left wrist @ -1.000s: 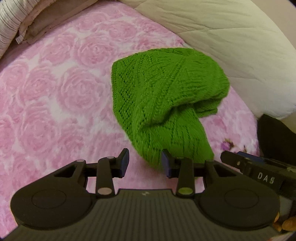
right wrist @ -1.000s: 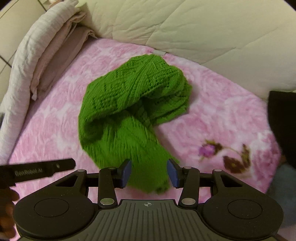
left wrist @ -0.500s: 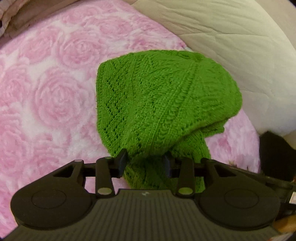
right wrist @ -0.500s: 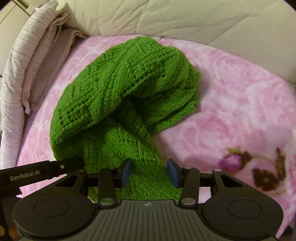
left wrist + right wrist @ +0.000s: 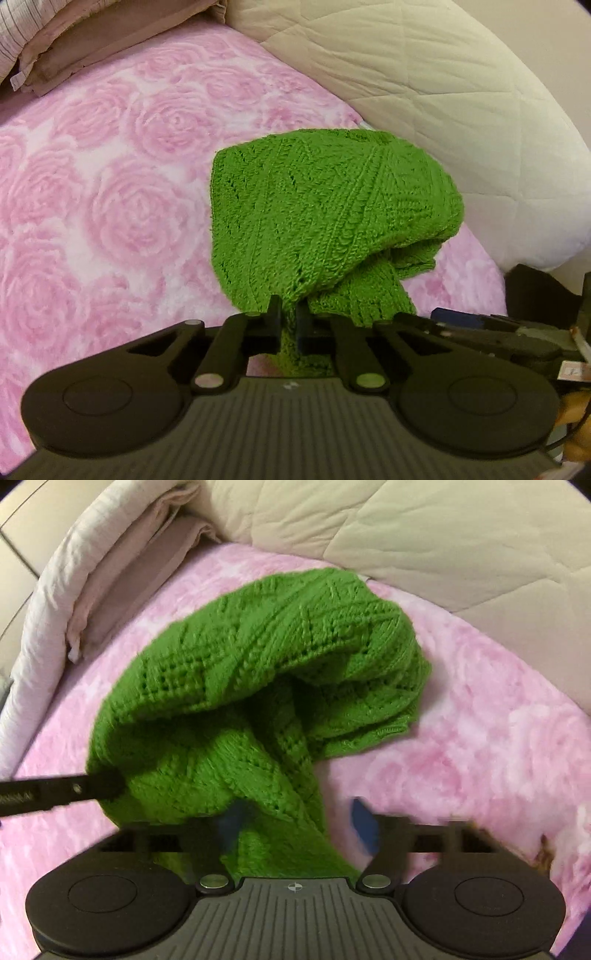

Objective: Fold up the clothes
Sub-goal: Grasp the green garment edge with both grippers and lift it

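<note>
Left wrist view: green knitted garment lies bunched on pink rose blanket, just beside cream quilt. Left gripper jaws closing, pads already pinching near edge of knit, fabric squeezed between them. Striped pillow at top left corner.

Right wrist view: same garment in middle of blanket, one strip running down toward camera. Right gripper jaws opening, wide apart; strip lies between them, pads seem not pressing it, picture blurred here. Left gripper finger touches knit at left

Pink blanket lies open leftward; cream quilt blocks, seemingly, beyond.
</note>
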The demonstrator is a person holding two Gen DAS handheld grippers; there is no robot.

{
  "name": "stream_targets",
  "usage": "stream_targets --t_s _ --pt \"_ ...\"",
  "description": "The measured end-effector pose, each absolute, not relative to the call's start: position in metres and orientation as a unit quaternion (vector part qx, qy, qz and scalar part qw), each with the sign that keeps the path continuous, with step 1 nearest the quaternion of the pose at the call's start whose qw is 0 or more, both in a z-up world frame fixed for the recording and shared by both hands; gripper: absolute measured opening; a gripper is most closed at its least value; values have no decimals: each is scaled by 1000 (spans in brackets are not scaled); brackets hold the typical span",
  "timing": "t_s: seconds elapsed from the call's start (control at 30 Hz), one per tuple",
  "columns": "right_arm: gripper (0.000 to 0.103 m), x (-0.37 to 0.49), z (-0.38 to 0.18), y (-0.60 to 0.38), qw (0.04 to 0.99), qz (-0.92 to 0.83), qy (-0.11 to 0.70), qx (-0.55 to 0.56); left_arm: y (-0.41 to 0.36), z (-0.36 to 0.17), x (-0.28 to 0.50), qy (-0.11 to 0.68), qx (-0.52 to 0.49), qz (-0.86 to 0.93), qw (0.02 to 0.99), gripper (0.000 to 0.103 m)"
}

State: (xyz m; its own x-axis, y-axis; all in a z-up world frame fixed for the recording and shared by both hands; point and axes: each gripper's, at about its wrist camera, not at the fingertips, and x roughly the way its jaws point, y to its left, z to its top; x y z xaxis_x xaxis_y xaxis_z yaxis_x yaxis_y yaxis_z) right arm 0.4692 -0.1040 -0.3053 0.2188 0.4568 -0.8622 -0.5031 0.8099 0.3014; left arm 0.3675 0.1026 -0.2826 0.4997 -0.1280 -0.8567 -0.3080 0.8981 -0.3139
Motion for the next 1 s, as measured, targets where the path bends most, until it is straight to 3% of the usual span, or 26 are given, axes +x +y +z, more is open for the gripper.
stream_targets --t_s 0.1,0.13,0.17,0.23,0.4,0.6,1.0 --pt "66 465 -320 -104 766 326 554 -2 100 -290 366 493 -224 54 839 5" --pt "42 462 -321 -102 761 330 559 2 99 -292 365 491 -225 54 840 4" --pt "25 460 -321 -100 756 334 562 4 98 -292 363 491 -226 56 839 4" --pt "16 452 -307 -99 756 344 556 1 99 -283 357 482 -232 64 842 3" --pt "14 428 -240 -109 764 381 518 49 116 -234 325 429 -253 77 864 2" --pt "13 389 -140 -105 757 453 455 121 143 -135 254 325 -276 94 900 2" --pt "13 227 8 -9 668 644 328 178 201 31 1 124 -262 220 931 1"
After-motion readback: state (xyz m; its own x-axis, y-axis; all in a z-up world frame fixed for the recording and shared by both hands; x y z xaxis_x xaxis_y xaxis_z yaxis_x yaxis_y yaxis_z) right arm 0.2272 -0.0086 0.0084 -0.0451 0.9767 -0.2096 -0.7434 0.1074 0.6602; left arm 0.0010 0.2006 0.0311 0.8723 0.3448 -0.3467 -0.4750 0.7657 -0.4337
